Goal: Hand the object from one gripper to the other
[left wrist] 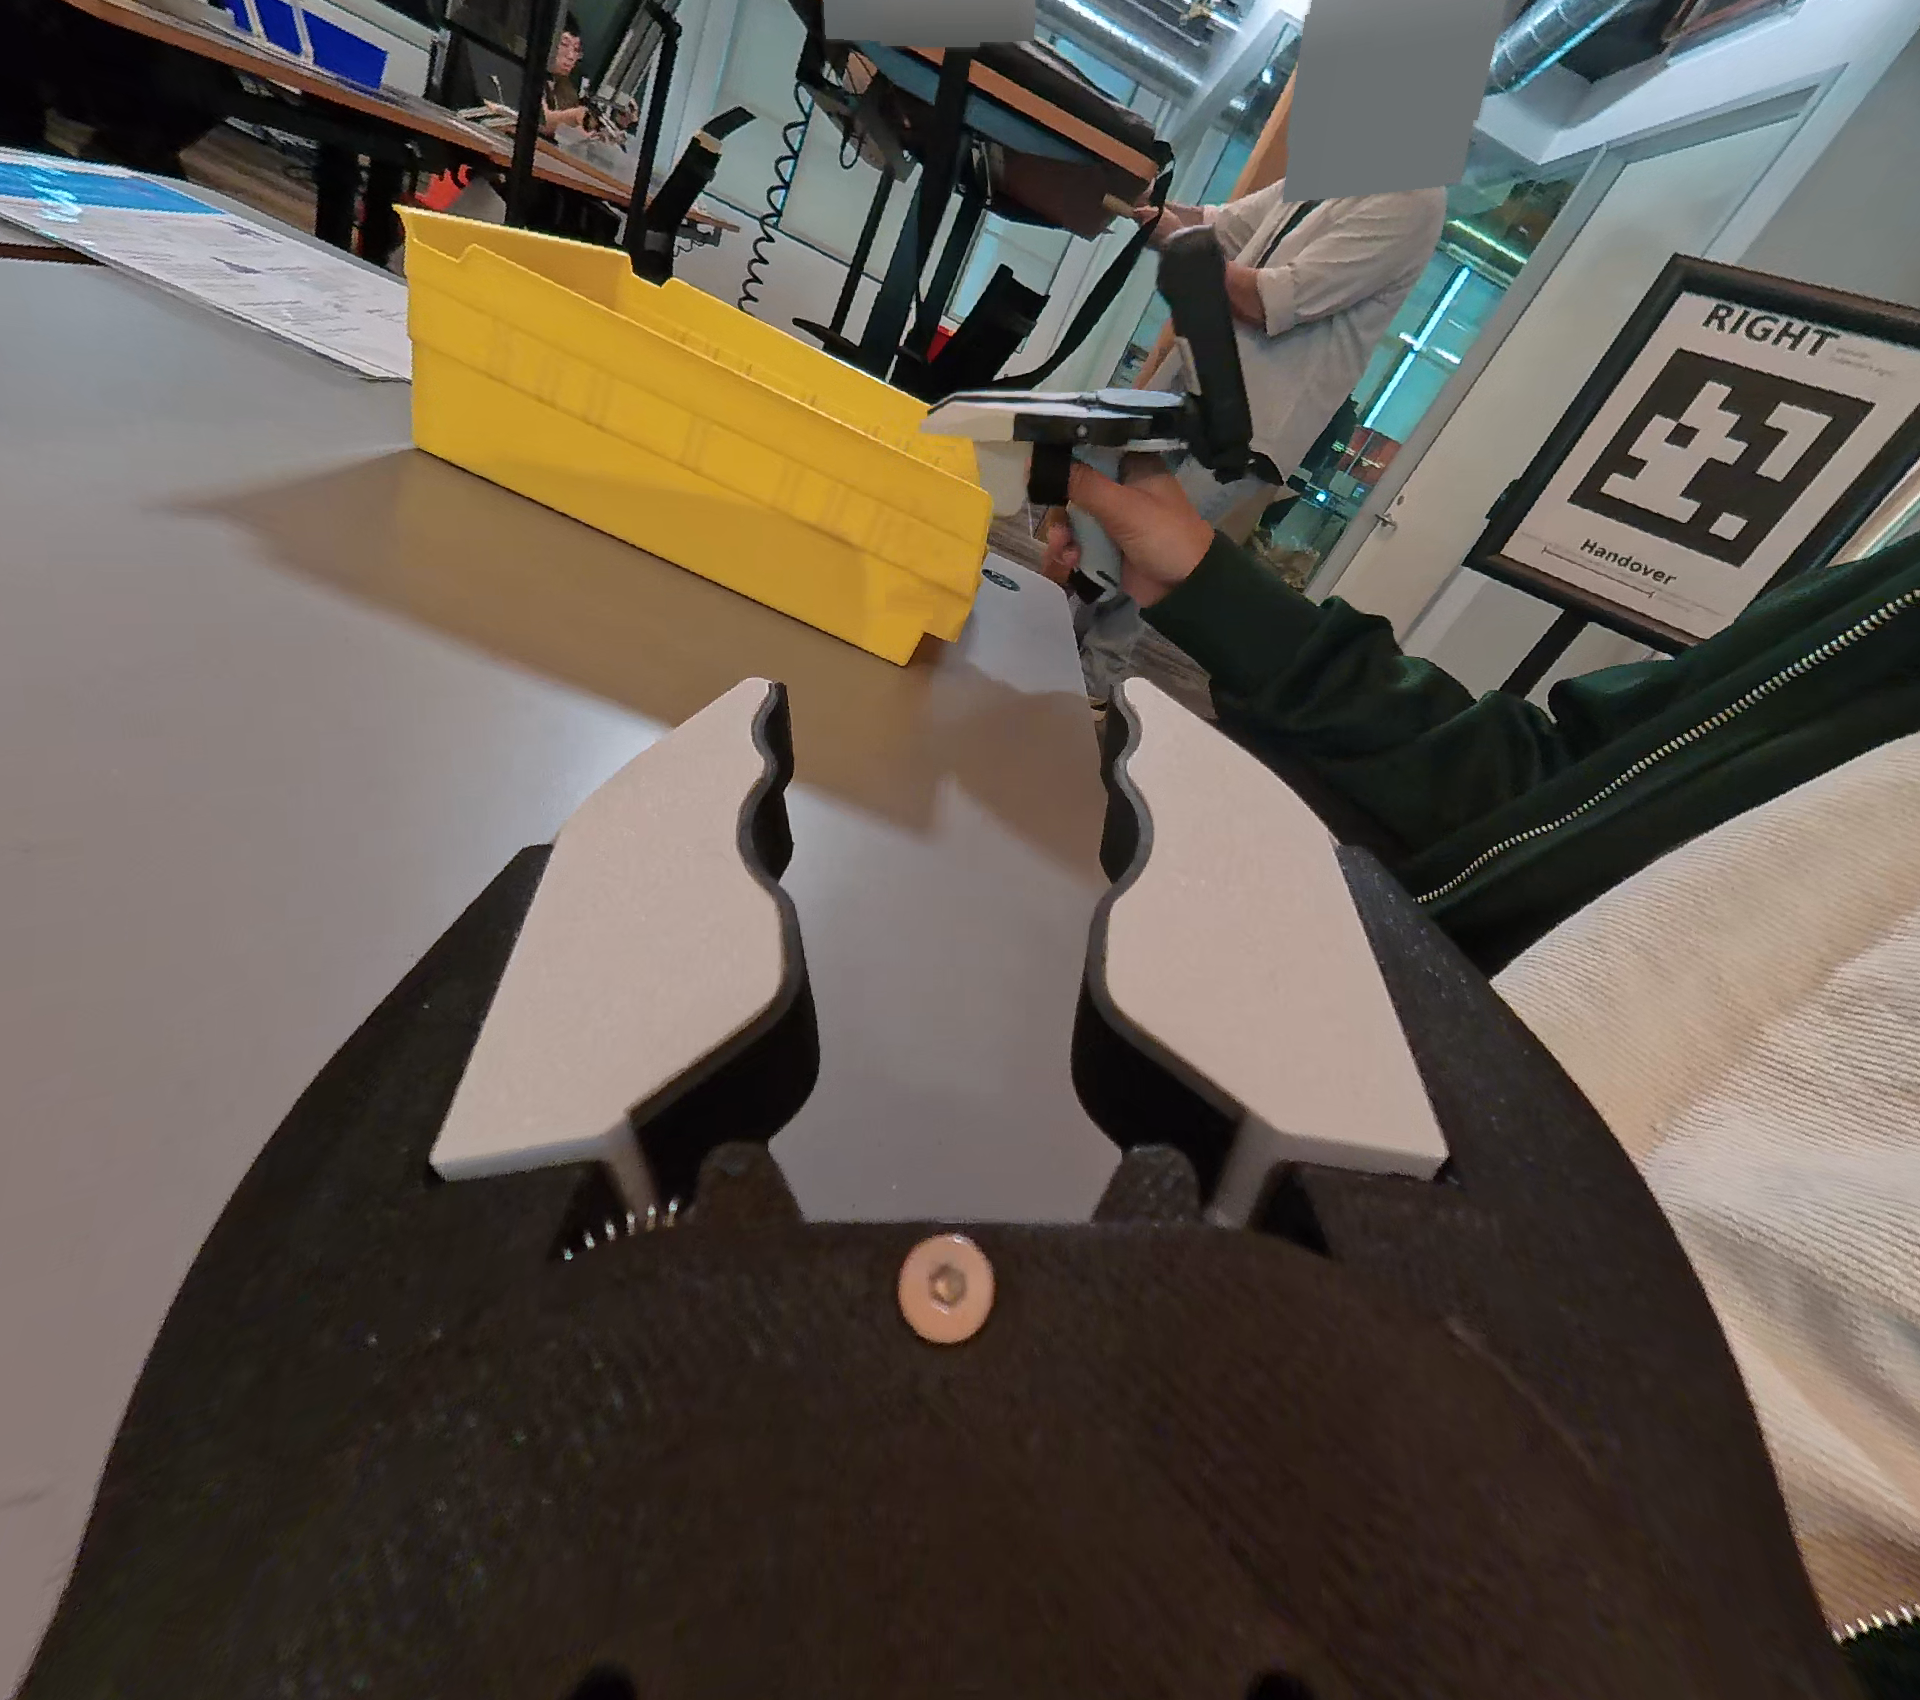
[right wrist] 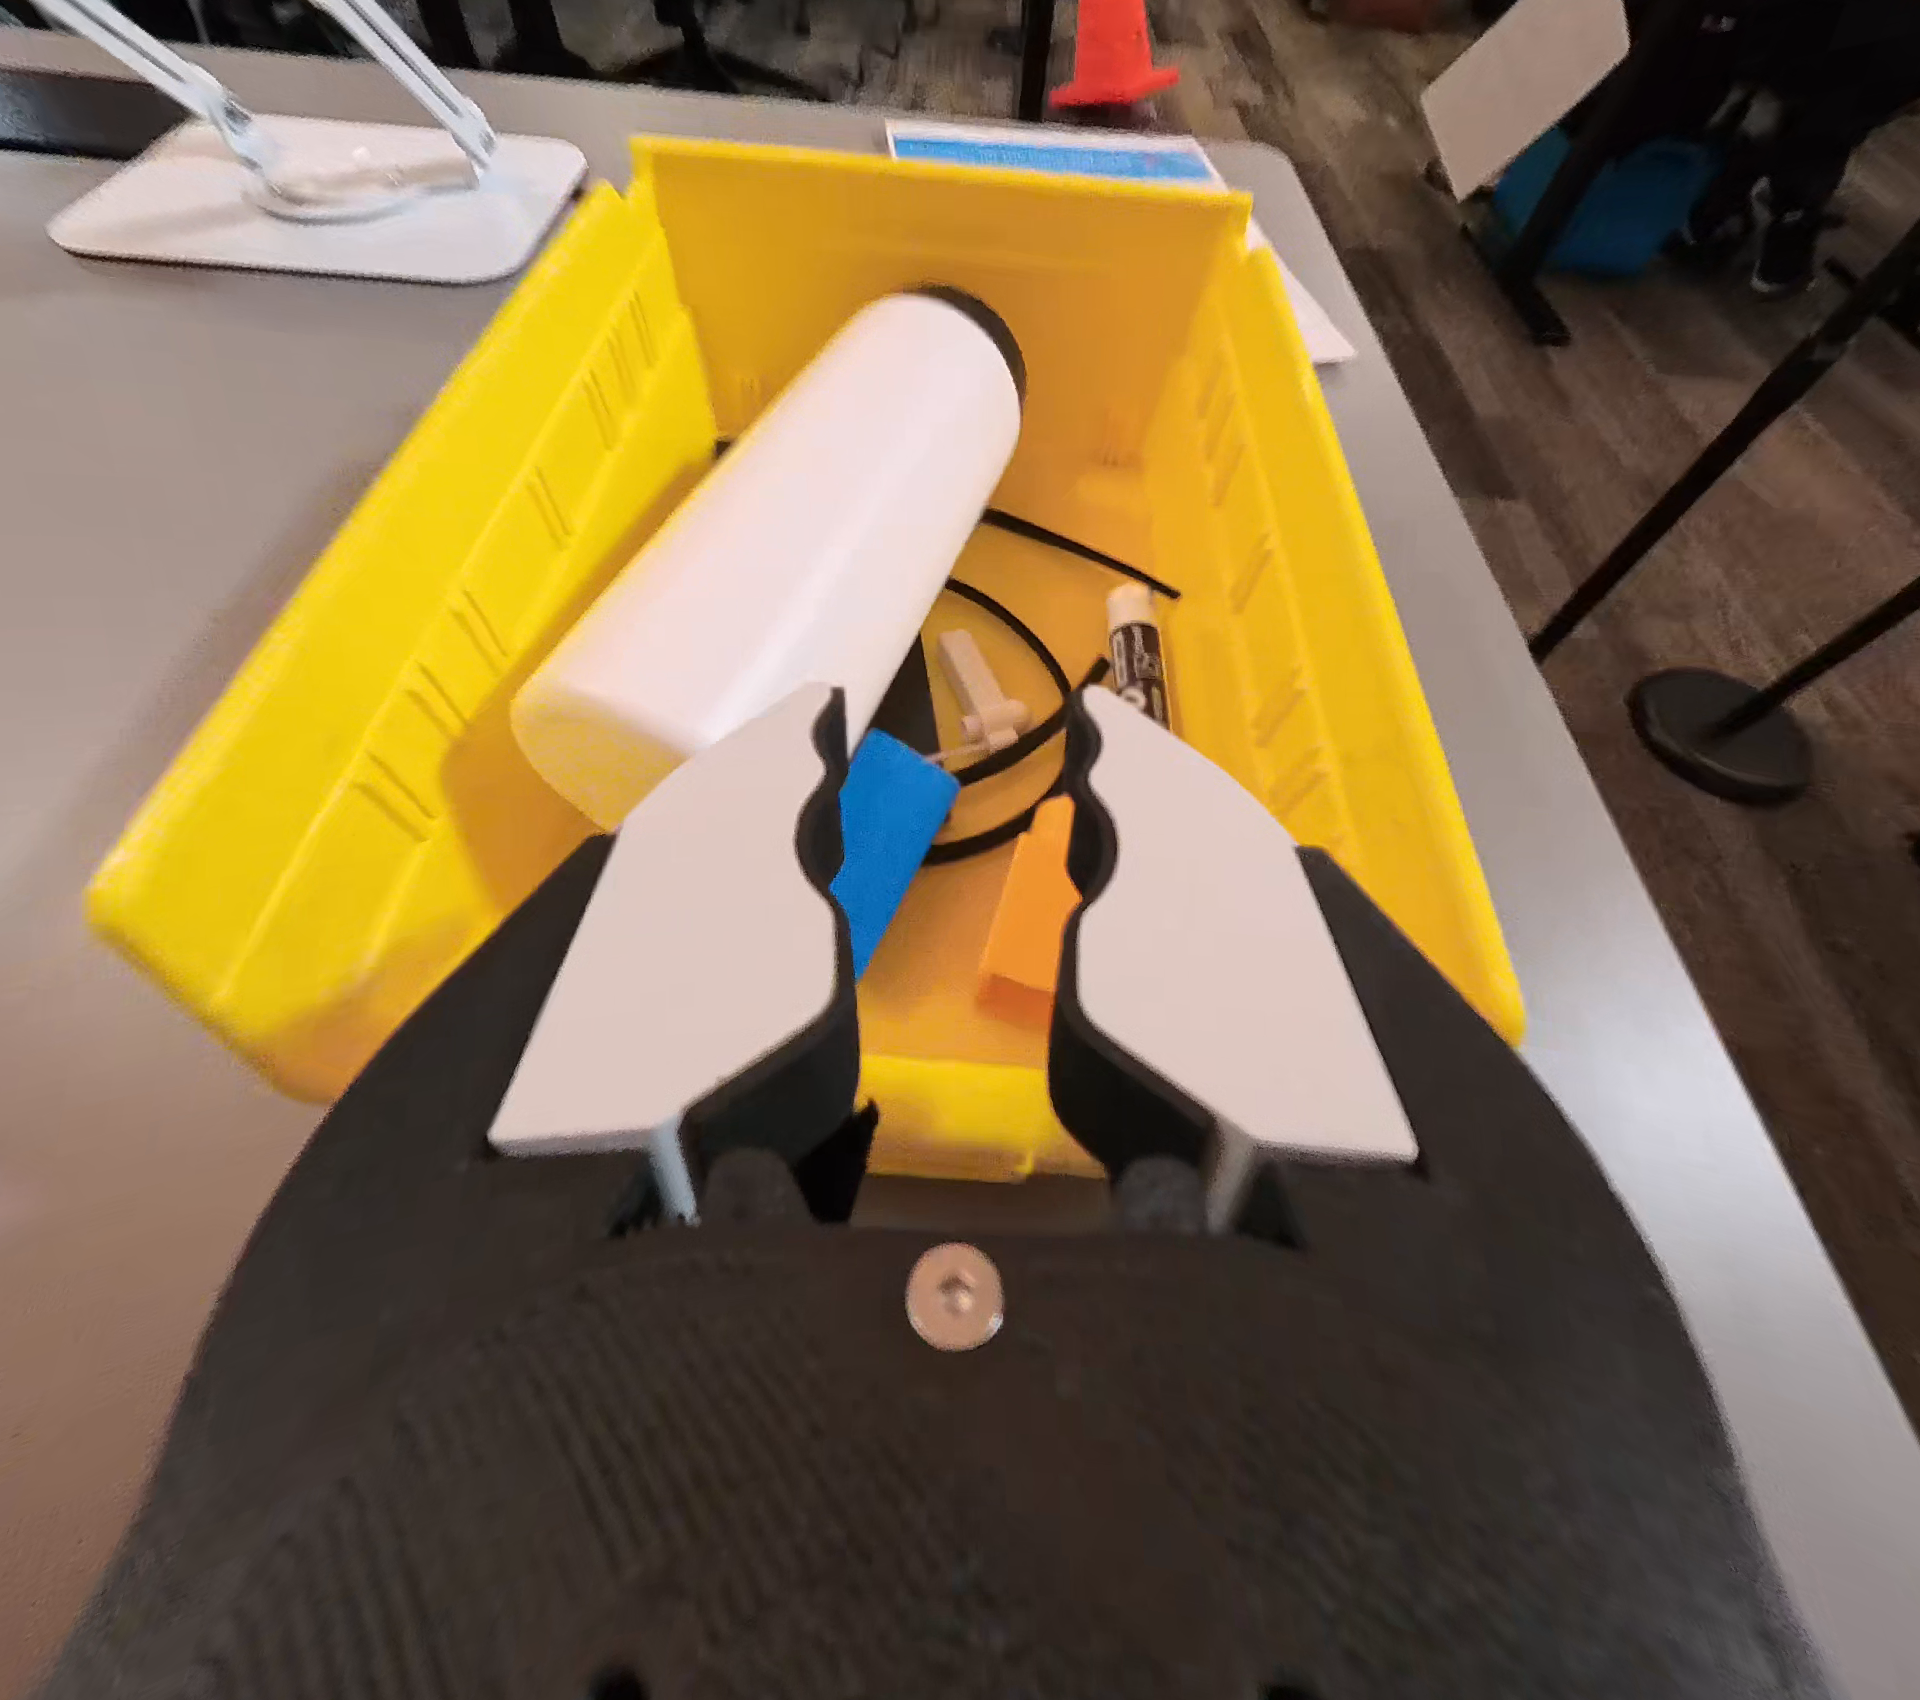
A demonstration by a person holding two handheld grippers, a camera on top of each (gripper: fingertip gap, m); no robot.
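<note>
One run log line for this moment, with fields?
phase: pre-grasp | left gripper: open, empty, low over table | right gripper: open, empty, above bin | handover: not started

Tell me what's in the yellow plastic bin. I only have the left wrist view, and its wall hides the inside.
Observer: A large white cylindrical bottle lies on its side across the yellow plastic bin, dark cap end toward the far wall.
Operator: Anything smaller?
Observer: Yes. A blue rectangular block, an orange plastic piece and a black-and-white marker lie on the bin floor beside the bottle.
Operator: Right gripper holding anything?
Observer: No. The right gripper is open and empty above the bin's near end, with the blue block and orange piece showing between its fingers.
</note>
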